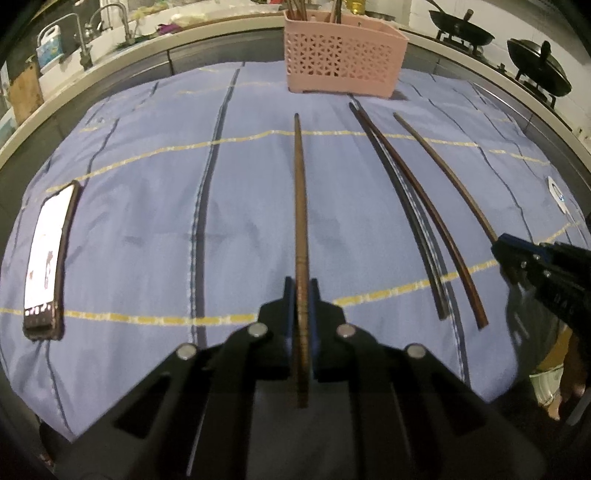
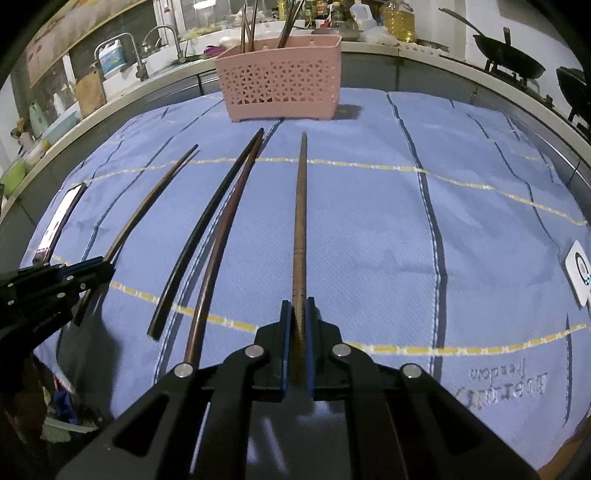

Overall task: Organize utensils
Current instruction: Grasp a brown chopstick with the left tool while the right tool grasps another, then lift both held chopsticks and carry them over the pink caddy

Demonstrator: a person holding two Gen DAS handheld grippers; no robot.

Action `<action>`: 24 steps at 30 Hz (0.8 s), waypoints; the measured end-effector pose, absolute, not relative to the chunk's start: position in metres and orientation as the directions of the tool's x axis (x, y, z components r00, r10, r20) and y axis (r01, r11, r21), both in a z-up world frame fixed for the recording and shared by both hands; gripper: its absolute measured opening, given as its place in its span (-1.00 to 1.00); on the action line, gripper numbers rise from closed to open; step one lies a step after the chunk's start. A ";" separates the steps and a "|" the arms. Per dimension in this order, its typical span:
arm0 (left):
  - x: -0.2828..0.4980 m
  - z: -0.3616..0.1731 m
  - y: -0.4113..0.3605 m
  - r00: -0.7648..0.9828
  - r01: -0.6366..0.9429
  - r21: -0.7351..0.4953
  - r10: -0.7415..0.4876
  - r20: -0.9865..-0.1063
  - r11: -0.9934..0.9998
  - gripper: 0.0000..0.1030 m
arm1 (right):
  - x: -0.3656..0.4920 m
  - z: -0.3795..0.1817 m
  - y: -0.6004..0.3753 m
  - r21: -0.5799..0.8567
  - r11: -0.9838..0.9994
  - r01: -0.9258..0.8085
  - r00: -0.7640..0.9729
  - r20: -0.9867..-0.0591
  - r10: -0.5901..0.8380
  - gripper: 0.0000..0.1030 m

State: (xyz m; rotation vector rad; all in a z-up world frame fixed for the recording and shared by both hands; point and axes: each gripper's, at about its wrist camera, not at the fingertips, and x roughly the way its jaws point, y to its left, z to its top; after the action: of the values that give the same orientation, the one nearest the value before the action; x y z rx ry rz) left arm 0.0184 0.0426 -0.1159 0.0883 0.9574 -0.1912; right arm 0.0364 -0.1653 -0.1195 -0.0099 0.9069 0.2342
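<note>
My left gripper (image 1: 302,295) is shut on a brown chopstick (image 1: 300,206) that points toward the pink utensil basket (image 1: 341,59). My right gripper (image 2: 297,314) is shut on another brown chopstick (image 2: 300,214), also pointing toward the basket (image 2: 280,92). Between them a black chopstick (image 1: 399,199) and a dark brown chopstick (image 1: 428,218) lie on the blue cloth (image 1: 147,221); they also show in the right wrist view as the black one (image 2: 207,236) and the brown one (image 2: 221,251). Several chopsticks stand in the basket. Each gripper shows at the edge of the other's view.
A phone (image 1: 48,258) lies at the cloth's left edge. A small white device (image 2: 580,273) lies at the right edge. A sink with taps (image 2: 147,55) stands back left and woks (image 1: 461,29) on a stove back right.
</note>
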 end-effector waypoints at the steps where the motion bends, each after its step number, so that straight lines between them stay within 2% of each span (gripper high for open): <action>1: 0.018 -0.116 0.043 0.555 0.204 -0.014 -0.127 -0.822 0.979 -0.81 | 0.035 -0.119 -0.167 0.102 0.973 -0.209 0.585 -0.784 0.208 -0.86; 3: 0.019 -0.114 0.045 0.540 0.220 -0.030 -0.147 -0.829 0.975 -0.64 | 0.033 -0.119 -0.172 0.142 0.966 -0.218 0.563 -0.790 0.243 -0.85; 5: 0.028 -0.112 0.048 0.533 0.217 -0.033 -0.147 -0.833 0.976 -0.27 | 0.035 -0.119 -0.177 0.182 0.959 -0.219 0.543 -0.793 0.274 -0.85; 6: 0.031 -0.112 0.049 0.532 0.214 -0.033 -0.145 -0.834 0.976 -0.23 | 0.037 -0.119 -0.180 0.207 0.954 -0.218 0.531 -0.795 0.294 -0.85; 10: 0.059 -0.109 0.048 0.518 0.236 -0.043 -0.163 -0.840 0.971 -0.23 | 0.055 -0.116 -0.182 0.252 0.944 -0.212 0.496 -0.805 0.327 -0.84; 21: 0.131 -0.104 0.020 0.508 0.281 0.039 -0.115 -0.854 0.959 -0.24 | 0.149 -0.102 -0.152 0.200 0.945 -0.258 0.457 -0.837 0.302 -0.82; 24: 0.145 -0.102 0.016 0.509 0.288 0.044 -0.114 -0.853 0.957 -0.53 | 0.174 -0.099 -0.143 0.215 0.939 -0.267 0.443 -0.838 0.318 -0.78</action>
State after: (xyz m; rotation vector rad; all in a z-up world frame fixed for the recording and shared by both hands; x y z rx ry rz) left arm 0.1452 0.0157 -0.1020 0.1895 1.0091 -0.2434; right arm 0.1740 -0.1425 -0.0987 0.0539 1.0515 0.3629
